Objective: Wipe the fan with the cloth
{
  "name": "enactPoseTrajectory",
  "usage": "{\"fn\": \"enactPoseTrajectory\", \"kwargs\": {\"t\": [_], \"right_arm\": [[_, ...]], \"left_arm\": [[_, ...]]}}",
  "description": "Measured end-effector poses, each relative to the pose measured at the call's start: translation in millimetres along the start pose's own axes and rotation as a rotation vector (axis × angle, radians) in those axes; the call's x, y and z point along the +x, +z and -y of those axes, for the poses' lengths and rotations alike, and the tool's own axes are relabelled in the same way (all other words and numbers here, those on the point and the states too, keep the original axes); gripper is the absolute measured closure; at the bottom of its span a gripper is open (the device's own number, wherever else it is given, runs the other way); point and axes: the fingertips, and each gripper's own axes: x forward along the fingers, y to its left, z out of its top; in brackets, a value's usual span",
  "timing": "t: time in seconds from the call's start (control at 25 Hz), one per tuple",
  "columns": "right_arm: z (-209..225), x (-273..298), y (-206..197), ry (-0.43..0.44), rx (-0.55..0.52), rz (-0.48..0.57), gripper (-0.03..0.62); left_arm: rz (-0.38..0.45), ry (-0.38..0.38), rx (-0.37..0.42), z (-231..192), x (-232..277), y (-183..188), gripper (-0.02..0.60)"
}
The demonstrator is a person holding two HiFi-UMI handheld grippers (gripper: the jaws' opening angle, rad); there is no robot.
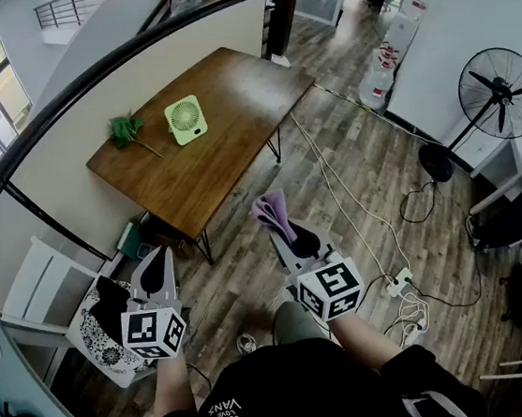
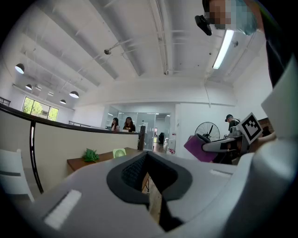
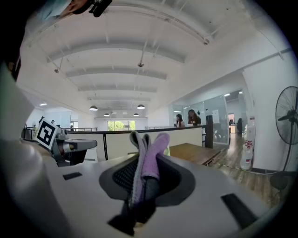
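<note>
- Two grippers are held well short of the wooden table (image 1: 235,149). The left gripper (image 1: 160,255) has its jaws pressed together with nothing between them. The right gripper (image 1: 289,232) is clamped on the purple cloth (image 1: 272,207), which sticks up past its tips.
- On the table, the small green fan (image 1: 185,120) stands upright near the far-left edge. A green plant sprig (image 1: 125,130) lies just beside it.
- A patterned bag (image 1: 93,341) sits on the floor left of the table's near end, beside a white chair (image 1: 30,288). We cannot tell what it holds.
- Large water bottles (image 1: 379,80) stand beyond the table's far-right corner, against the white wall.
- A curved partition (image 1: 56,152) hugs the table's left side.
- Bare wood stretches from the fan to the table's near edge, and open plank floor lies between that edge and us.
- Cables (image 1: 346,211) run past the table's right side to a power strip (image 1: 400,282). A black pedestal fan (image 1: 500,93) stands well off to the right.
</note>
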Motion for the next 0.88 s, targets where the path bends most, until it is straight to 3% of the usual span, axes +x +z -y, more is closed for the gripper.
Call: {"fn": "enactPoseTrajectory", "kwargs": {"t": [0.4, 0.88], "right_arm": [[36.1, 54.4, -9.2, 0.08, 0.08, -0.017, 0.491], [131.8, 146.2, -12.2, 0.211, 0.115, -0.063, 0.491]], "left_arm": [[-0.036, 0.037, -0.019, -11.0, 44.6, -14.5, 0.571], [-0.073, 0.123, -0.039, -9.7, 160.5, -22.8, 0.571]]}}
